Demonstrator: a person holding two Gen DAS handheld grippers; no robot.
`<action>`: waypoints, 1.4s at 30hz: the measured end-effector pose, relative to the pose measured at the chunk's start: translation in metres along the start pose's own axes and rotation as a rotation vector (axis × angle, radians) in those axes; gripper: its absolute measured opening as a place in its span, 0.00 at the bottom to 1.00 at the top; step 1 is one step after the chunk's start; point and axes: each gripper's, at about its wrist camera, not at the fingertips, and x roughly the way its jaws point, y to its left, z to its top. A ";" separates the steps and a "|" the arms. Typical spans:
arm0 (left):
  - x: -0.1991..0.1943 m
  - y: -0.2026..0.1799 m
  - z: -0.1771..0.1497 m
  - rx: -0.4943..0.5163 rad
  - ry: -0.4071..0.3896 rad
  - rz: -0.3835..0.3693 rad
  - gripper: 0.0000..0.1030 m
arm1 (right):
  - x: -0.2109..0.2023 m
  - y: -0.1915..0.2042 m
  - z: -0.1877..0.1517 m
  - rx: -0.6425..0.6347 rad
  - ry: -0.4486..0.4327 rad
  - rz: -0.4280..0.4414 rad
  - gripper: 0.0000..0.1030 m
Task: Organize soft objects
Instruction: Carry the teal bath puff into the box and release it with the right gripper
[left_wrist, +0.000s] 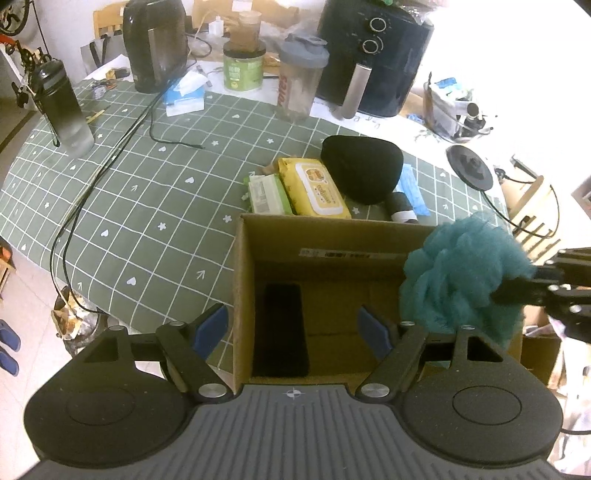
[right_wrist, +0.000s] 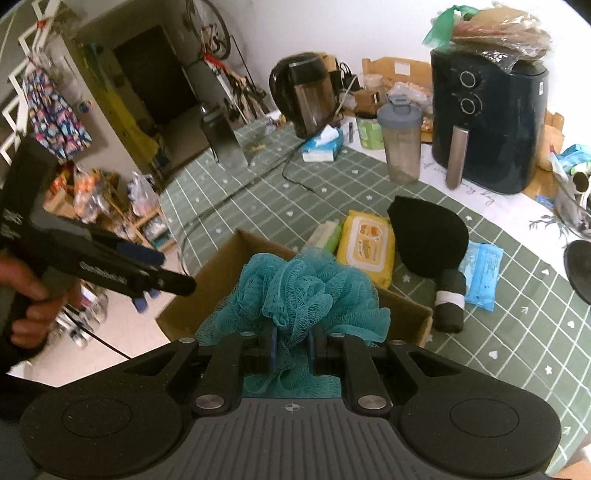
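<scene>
One teal mesh sponge (right_wrist: 295, 291) over one cardboard box (left_wrist: 243, 280)
Right gripper (right_wrist: 291, 349) jaws pinch the sponge; left gripper (left_wrist: 295, 330) jaws spread, empty. Counter (left_wrist: 147, 192): two wipe packs, one black pouch (left_wrist: 362, 166), one dark roll.

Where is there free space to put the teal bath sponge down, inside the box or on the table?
Inside the cardboard box, the floor right of the black item is bare. On the tablecloth, a wide patch lies free between the box, the black cable and the shaker bottle. Behind the box it is crowded: yellow wipes pack, green pack, black pouch.
</scene>
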 end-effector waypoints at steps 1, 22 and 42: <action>-0.001 0.000 0.000 -0.001 -0.001 -0.001 0.75 | 0.003 0.002 0.000 -0.008 0.011 -0.012 0.17; -0.001 0.004 0.000 -0.030 -0.004 0.001 0.75 | 0.070 0.024 -0.011 -0.107 0.177 -0.199 0.18; -0.001 0.005 0.002 -0.025 -0.006 -0.012 0.75 | 0.063 0.028 -0.009 -0.130 0.114 -0.220 0.99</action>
